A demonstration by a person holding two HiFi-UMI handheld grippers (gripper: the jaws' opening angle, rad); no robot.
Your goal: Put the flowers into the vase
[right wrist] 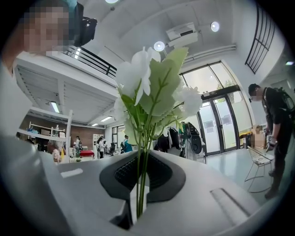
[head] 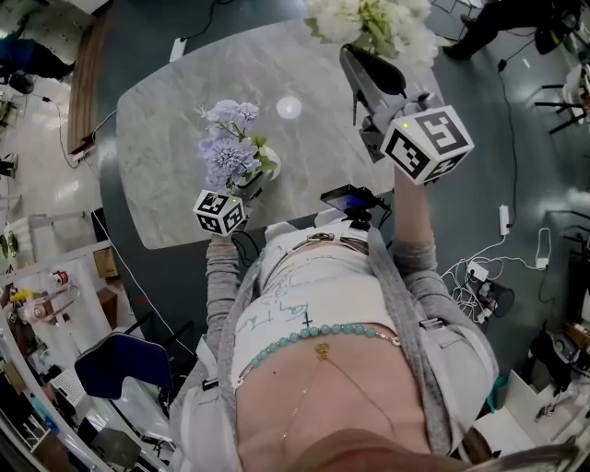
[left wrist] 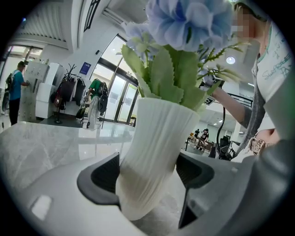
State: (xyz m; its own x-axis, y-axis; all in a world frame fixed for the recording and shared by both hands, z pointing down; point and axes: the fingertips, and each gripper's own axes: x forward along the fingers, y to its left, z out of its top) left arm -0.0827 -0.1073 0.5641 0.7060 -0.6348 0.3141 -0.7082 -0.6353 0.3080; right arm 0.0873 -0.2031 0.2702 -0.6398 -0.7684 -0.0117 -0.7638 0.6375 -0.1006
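Observation:
A white ribbed vase (left wrist: pixel 154 152) holds purple-blue flowers (head: pixel 229 152) with green leaves (left wrist: pixel 161 76). My left gripper (left wrist: pixel 147 177) is shut on the vase's lower body, just above the marble table (head: pixel 166 120); in the head view the left gripper (head: pixel 241 194) sits near the table's front edge. A bunch of white flowers (head: pixel 373 23) with green stems (right wrist: pixel 140 179) is clamped in my right gripper (right wrist: pixel 140 182), which is held high and to the right of the vase. In the head view the right gripper (head: pixel 364 69) points at the white blooms (right wrist: pixel 147 80).
The oval marble table has bare surface to the left and behind the vase, with a light reflection (head: pixel 289 108). A phone on a mount (head: pixel 348 199) sits at the person's chest. Cables and a power strip (head: pixel 504 219) lie on the floor at right.

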